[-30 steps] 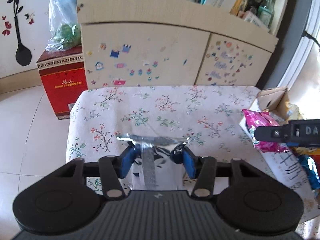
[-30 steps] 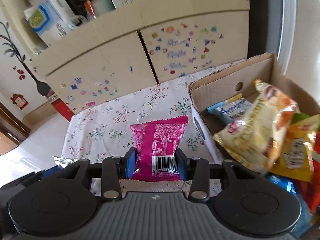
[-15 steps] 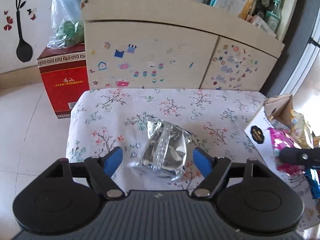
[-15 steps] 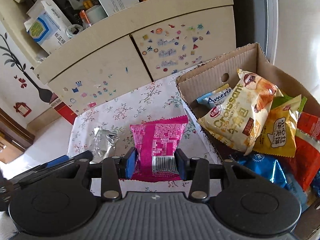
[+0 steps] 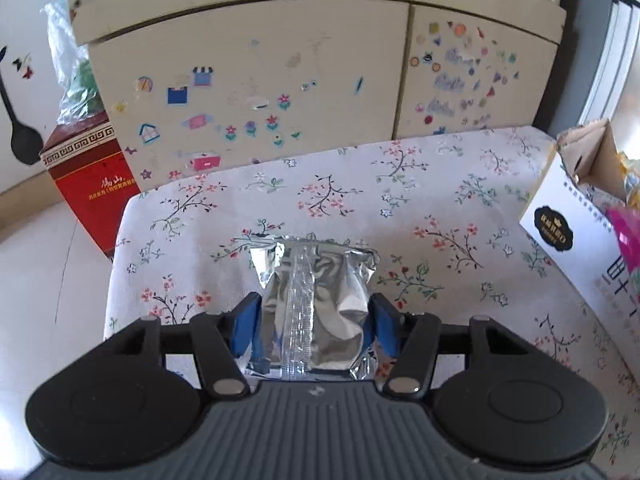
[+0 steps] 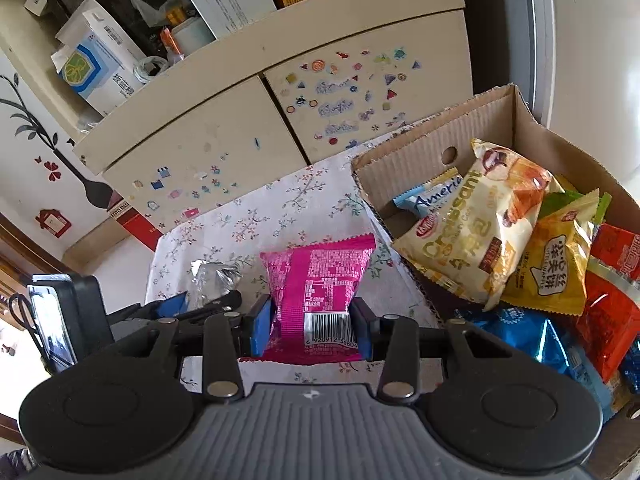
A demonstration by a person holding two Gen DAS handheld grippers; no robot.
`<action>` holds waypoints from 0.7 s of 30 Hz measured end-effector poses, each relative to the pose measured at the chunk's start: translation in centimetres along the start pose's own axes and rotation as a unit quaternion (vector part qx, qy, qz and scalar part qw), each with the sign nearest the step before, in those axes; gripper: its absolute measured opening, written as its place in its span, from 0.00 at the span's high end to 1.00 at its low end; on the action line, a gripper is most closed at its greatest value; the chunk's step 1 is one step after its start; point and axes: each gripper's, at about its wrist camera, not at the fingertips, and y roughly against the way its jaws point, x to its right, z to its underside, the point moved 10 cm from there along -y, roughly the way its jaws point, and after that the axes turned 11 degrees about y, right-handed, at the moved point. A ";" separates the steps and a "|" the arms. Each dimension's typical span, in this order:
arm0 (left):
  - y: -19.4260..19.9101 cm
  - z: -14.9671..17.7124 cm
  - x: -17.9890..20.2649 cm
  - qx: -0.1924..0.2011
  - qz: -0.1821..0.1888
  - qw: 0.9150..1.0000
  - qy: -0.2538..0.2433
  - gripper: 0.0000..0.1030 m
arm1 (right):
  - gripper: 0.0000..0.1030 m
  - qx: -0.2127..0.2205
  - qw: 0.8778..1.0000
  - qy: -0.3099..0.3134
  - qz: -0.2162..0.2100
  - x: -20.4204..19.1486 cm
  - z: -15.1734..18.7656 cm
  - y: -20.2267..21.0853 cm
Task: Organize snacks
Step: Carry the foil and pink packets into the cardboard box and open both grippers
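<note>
My left gripper (image 5: 314, 326) is shut on a silver foil snack packet (image 5: 316, 304) over the left part of the floral tablecloth (image 5: 400, 200). My right gripper (image 6: 312, 326) is shut on a pink snack packet (image 6: 318, 280) and holds it above the cloth, just left of the cardboard box (image 6: 424, 148). The box holds several snack bags, among them a yellow croissant bag (image 6: 480, 220). The silver packet (image 6: 212, 276) and left gripper also show in the right wrist view, at the left. The box's white side (image 5: 560, 240) shows at the right of the left wrist view.
A cream cabinet with stickers (image 5: 280, 92) stands behind the table, its shelf crowded with boxes (image 6: 100, 68). A red carton (image 5: 92, 184) with a plastic bag on top sits on the floor at the table's far left corner.
My left gripper was shut on the silver packet, opened and left it on the cloth, then closed on it again. My right gripper has carried the pink packet closer to the box.
</note>
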 end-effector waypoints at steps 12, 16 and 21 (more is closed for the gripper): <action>5.8 -2.7 3.7 0.047 0.063 0.996 0.031 0.44 | 0.53 0.028 1.000 -0.010 0.005 1.4 -0.3 2.7; 8.5 -4.2 6.1 0.076 0.097 0.992 0.026 0.44 | 0.53 0.047 0.999 -0.016 0.006 2.3 -0.7 4.4; 10.4 -5.0 8.7 0.096 0.128 0.987 0.021 0.44 | 0.53 0.073 0.997 -0.023 0.018 4.0 -1.9 6.7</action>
